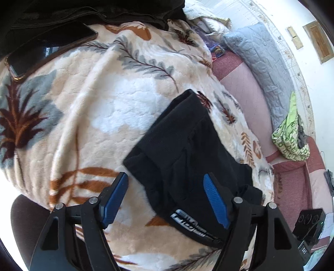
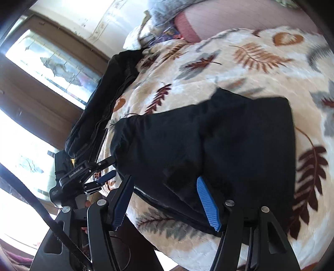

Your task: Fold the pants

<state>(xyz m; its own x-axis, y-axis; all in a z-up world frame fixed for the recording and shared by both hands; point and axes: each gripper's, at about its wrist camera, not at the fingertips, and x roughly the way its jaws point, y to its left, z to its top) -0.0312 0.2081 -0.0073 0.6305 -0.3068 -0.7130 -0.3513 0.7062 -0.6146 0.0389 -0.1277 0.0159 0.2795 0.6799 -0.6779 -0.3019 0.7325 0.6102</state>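
Observation:
The black pants (image 1: 187, 150) lie folded into a compact bundle on the leaf-patterned blanket (image 1: 94, 108); a white logo shows near their near edge. They also show in the right wrist view (image 2: 219, 146). My left gripper (image 1: 167, 200) is open just above the near edge of the pants, holding nothing. My right gripper (image 2: 165, 202) is open over the pants' near edge, empty. The left gripper also shows at the left of the right wrist view (image 2: 102, 171), open beside the pants.
A dark jacket or pile of dark clothes (image 1: 94, 12) and a phone (image 1: 48, 52) lie at the far side of the blanket. A grey pillow (image 1: 263, 62), a green cloth (image 1: 292, 133) and a pink mattress (image 1: 246, 83) lie to the right. A window (image 2: 54, 62) is at the left.

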